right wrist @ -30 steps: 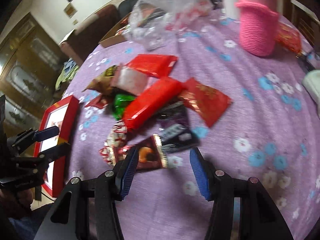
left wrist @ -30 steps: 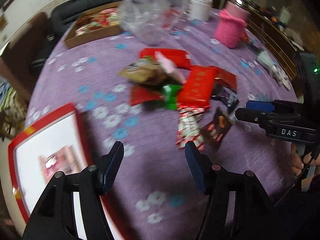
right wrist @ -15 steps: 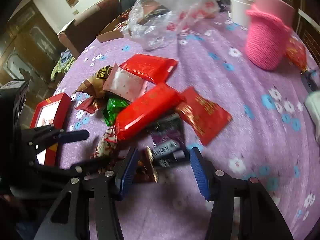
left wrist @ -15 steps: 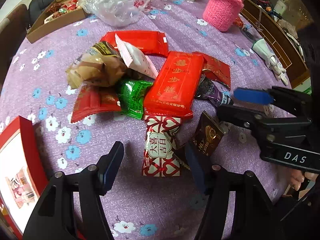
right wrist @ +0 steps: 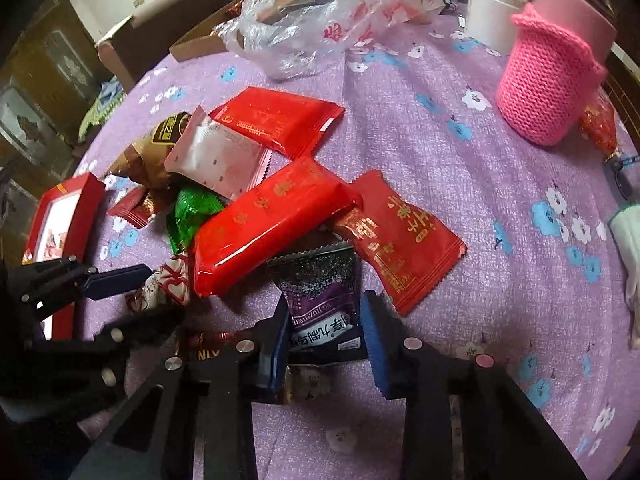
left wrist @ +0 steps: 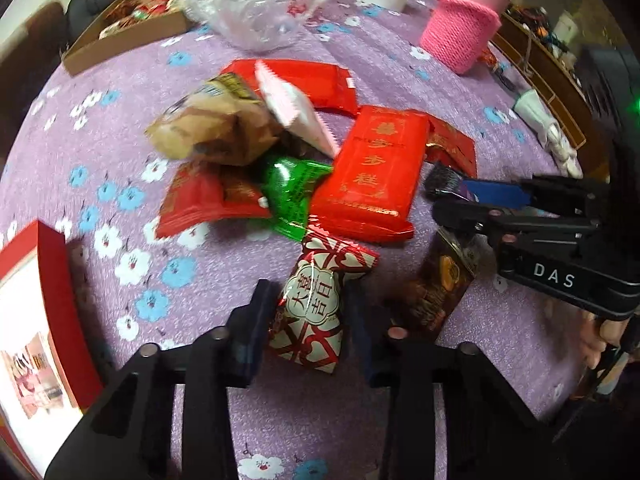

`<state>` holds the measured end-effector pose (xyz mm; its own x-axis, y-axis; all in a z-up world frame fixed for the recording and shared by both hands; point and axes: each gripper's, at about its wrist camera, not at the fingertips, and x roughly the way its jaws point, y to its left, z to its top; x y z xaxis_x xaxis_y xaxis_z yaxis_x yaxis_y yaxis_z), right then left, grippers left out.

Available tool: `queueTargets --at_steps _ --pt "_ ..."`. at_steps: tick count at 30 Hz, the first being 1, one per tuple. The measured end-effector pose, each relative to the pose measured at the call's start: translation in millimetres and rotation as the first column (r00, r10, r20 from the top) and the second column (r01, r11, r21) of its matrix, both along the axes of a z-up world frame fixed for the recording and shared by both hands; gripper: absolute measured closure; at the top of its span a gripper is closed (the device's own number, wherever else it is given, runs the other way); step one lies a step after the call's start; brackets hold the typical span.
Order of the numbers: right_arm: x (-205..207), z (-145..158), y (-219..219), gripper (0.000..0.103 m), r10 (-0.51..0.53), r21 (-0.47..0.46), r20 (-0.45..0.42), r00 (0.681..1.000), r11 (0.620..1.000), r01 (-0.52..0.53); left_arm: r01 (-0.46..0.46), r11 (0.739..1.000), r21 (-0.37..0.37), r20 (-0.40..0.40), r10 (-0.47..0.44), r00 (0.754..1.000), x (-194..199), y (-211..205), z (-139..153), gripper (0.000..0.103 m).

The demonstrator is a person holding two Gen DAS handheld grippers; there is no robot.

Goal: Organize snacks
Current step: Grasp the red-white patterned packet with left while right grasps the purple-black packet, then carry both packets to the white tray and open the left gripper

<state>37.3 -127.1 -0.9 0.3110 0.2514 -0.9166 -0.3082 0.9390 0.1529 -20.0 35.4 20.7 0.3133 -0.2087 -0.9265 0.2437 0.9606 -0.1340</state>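
Observation:
A heap of snack packets lies on the purple flowered tablecloth [left wrist: 400, 60]. My left gripper [left wrist: 308, 320] has its fingers close on both sides of a red-and-white heart packet [left wrist: 316, 308]. My right gripper [right wrist: 324, 328] has its fingers close on both sides of a purple packet [right wrist: 320, 296]. A long red packet [left wrist: 376, 172] [right wrist: 268, 224], a green packet [left wrist: 292, 192], a brown packet [left wrist: 212, 128], a pink-white packet [right wrist: 216, 156] and a dark brown packet [left wrist: 440, 292] lie in the heap. A red box [left wrist: 60, 292] stands at the left.
A clear plastic bag [right wrist: 320, 12], a cardboard box of snacks [left wrist: 124, 28], a white tub [right wrist: 496, 12] and a pink knitted jar [right wrist: 548, 76] stand at the back. A white glove [right wrist: 632, 248] lies at the right edge.
Both grippers have moved forward into the heap and narrowed. The left one now straddles the heart packet, the right one the purple packet.

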Motion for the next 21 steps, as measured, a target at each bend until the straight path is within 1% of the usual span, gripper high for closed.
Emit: queueTargets --at_steps 1,3,9,11,14,16,21 --pt "-2 0 -3 0.069 -0.007 0.014 0.0 1.0 1.0 0.007 -0.012 1.0 -0.012 -0.006 0.012 1.0 -1 4 0 0.073" --pt "-6 0 -12 0.069 -0.026 0.046 -0.002 1.0 0.999 0.026 -0.021 1.0 -0.019 -0.023 0.021 1.0 -6 9 1 0.074" --pt "-30 0 -43 0.069 -0.07 0.122 0.0 0.998 0.99 0.07 -0.055 0.998 0.015 -0.031 0.055 0.998 -26 19 4 0.074" --pt "-38 0 -49 0.069 -0.072 0.12 0.006 0.997 0.99 0.07 -0.068 0.997 0.027 -0.026 0.069 0.997 -32 22 6 0.077" --pt "-50 0 -51 0.069 -0.053 0.087 0.019 0.998 0.995 0.051 -0.075 0.996 0.044 -0.009 0.075 0.997 -40 28 12 0.078" --pt "-57 1 -50 0.069 -0.042 0.071 0.023 0.999 0.997 0.04 -0.078 0.996 0.053 0.02 0.077 0.997 -46 32 20 0.078" --pt "-64 3 -54 0.069 -0.045 0.082 0.005 0.999 0.996 0.044 -0.097 0.991 0.092 0.062 0.092 0.994 -55 36 29 0.078"
